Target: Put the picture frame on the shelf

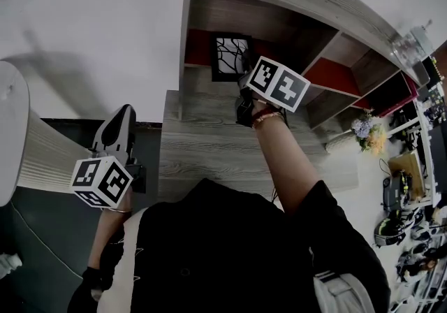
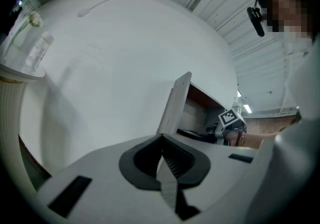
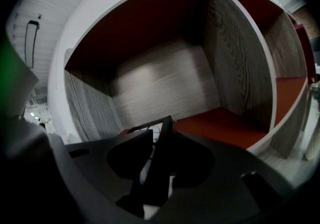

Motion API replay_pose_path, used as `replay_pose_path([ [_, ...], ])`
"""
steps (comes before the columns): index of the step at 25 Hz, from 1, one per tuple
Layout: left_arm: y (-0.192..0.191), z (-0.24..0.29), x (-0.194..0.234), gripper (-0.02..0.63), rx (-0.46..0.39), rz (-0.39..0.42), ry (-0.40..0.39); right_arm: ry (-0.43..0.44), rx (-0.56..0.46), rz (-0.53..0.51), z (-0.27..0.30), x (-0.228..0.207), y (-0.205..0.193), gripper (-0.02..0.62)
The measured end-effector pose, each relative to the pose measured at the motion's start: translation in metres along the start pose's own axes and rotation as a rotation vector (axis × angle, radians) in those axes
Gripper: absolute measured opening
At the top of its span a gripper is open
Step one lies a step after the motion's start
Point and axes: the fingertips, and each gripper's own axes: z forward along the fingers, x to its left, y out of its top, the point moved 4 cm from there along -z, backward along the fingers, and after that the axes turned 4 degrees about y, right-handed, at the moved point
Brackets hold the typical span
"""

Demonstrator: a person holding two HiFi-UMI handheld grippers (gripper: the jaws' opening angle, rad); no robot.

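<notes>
Now the picture frame [image 1: 230, 56] stands upright on the red floor of the shelf's [image 1: 335, 53] leftmost compartment, its long side vertical and its patterned face turned outward. The right gripper's [image 3: 161, 138] jaws are spread, with the frame's edge between them. The left gripper's [image 2: 162, 140] jaws are pressed together, well apart from it.

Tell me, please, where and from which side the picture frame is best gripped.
Grip the picture frame by its thin black side border, coming from the open front of the shelf. It stands upright, boxed in behind and beside, so likely only that narrow edge fits between a tool's jaws, as the right tool straddles it.
</notes>
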Motion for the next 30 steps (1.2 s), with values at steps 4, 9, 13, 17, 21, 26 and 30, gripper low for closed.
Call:
replay_pose_path([
  [4, 0.000, 0.001, 0.000, 0.012, 0.000, 0.000, -0.001, -0.011, 0.005, -0.039, 0.000, 0.000, -0.001, 0.121],
  [9, -0.002, 0.001, 0.000, 0.012, 0.002, -0.004, 0.001, -0.041, 0.020, -0.107, 0.000, -0.002, -0.003, 0.110],
  [13, -0.003, 0.002, 0.001, 0.012, 0.000, -0.005, -0.001, -0.049, 0.016, -0.110, 0.000, -0.003, -0.003, 0.089],
  [17, -0.005, 0.004, 0.000, 0.012, 0.001, -0.006, -0.005, -0.051, 0.012, -0.105, 0.000, -0.004, -0.002, 0.086],
  [21, -0.006, 0.004, 0.001, 0.012, 0.005, -0.006, -0.008, -0.054, 0.009, -0.085, 0.000, -0.004, -0.003, 0.086],
  [26, -0.005, 0.006, 0.002, 0.012, 0.005, -0.001, -0.012, -0.026, -0.013, -0.036, -0.001, -0.005, 0.000, 0.086],
  [30, -0.003, 0.007, 0.002, 0.012, 0.005, 0.005, -0.023, -0.008, -0.054, -0.020, -0.007, -0.003, 0.009, 0.086],
])
